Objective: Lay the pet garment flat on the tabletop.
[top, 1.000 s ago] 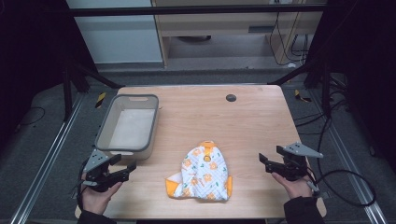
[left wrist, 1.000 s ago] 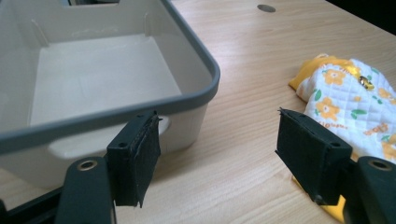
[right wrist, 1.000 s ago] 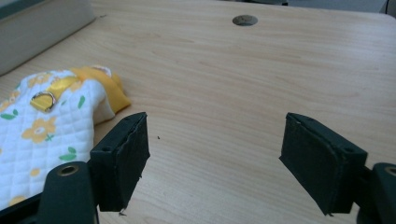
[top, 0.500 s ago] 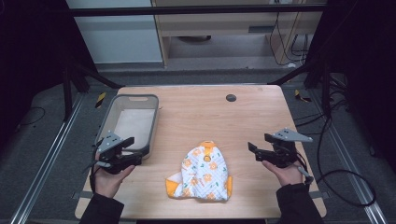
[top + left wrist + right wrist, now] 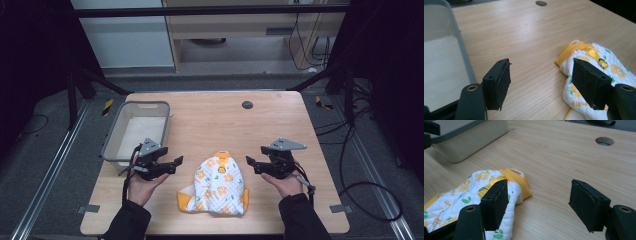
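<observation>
A white quilted cloth piece (image 5: 217, 185) with orange flowers and yellow trim lies flat near the table's front middle. My left gripper (image 5: 175, 164) hovers just left of it, open and holding nothing. In the left gripper view the open gripper (image 5: 541, 75) points over bare wood, with the cloth (image 5: 621, 70) beside and behind its right jaw. On the cloth's right my right gripper (image 5: 251, 165) is open too, tips toward the cloth's upper edge. In the right gripper view that gripper (image 5: 539, 192) frames bare table, and the cloth (image 5: 461, 192) lies behind its left jaw.
A grey basket (image 5: 111, 145) with a pale bottom stands at the table's left, close behind my left hand. A round cable hole (image 5: 247, 104) sits at the far middle of the wooden table (image 5: 280, 125). Cables trail on the floor at the right.
Both hands have moved inward from the table's front corners toward the cloth. Both grippers stay open and the cloth has not moved.
</observation>
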The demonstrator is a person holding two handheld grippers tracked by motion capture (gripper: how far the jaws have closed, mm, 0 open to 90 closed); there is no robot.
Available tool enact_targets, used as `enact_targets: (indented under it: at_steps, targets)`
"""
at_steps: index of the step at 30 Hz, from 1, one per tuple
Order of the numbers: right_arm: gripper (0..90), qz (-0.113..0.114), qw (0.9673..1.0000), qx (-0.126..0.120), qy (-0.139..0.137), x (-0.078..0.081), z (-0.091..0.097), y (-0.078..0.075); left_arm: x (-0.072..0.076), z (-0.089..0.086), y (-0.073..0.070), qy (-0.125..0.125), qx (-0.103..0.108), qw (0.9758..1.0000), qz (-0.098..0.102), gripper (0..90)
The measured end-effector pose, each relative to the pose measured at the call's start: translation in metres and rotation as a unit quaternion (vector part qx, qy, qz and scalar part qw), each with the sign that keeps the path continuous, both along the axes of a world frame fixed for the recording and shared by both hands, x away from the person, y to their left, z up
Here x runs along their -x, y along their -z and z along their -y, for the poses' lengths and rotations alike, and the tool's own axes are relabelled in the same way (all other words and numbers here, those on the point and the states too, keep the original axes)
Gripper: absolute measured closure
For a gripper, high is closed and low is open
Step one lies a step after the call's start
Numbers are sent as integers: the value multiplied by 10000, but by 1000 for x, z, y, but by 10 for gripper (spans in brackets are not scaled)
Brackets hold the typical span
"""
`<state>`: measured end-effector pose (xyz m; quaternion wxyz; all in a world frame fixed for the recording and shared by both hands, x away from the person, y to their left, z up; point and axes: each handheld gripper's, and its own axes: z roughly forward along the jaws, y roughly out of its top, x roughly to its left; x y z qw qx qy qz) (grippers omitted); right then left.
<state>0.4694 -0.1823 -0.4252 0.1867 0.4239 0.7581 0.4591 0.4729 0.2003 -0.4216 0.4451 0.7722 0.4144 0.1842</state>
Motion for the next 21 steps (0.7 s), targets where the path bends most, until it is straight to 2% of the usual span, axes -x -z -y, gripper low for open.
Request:
enact_targets:
  at_steps: [5, 12, 14, 18, 19, 20, 21]
  targets:
    - [341, -158, 9998, 89, -127, -2, -9, 12, -4, 14, 13, 202, -153, 9995, -180, 313]
    - [391, -368, 9985, 229, -320, -2, -19, 26, -7, 33, 25, 446, -258, 9982, -304, 341]
    - [410, -417, 9980, 280, -373, -2, -22, 29, -9, 40, 31, 547, -384, 9971, -367, 346]
    - [427, -490, 9973, 317, -443, -3, -26, 35, -10, 45, 37, 612, -429, 9963, -433, 365]
    - [440, -566, 9968, 282, -492, -4, -28, 39, -12, 49, 42, 644, -517, 9954, -490, 370]
    - [448, -606, 9965, 256, -515, -4, -28, 41, -12, 49, 42, 644, -517, 9954, -490, 376]
    - [456, -671, 9960, 236, -537, -4, -30, 43, -13, 51, 47, 704, -563, 9943, -571, 383]
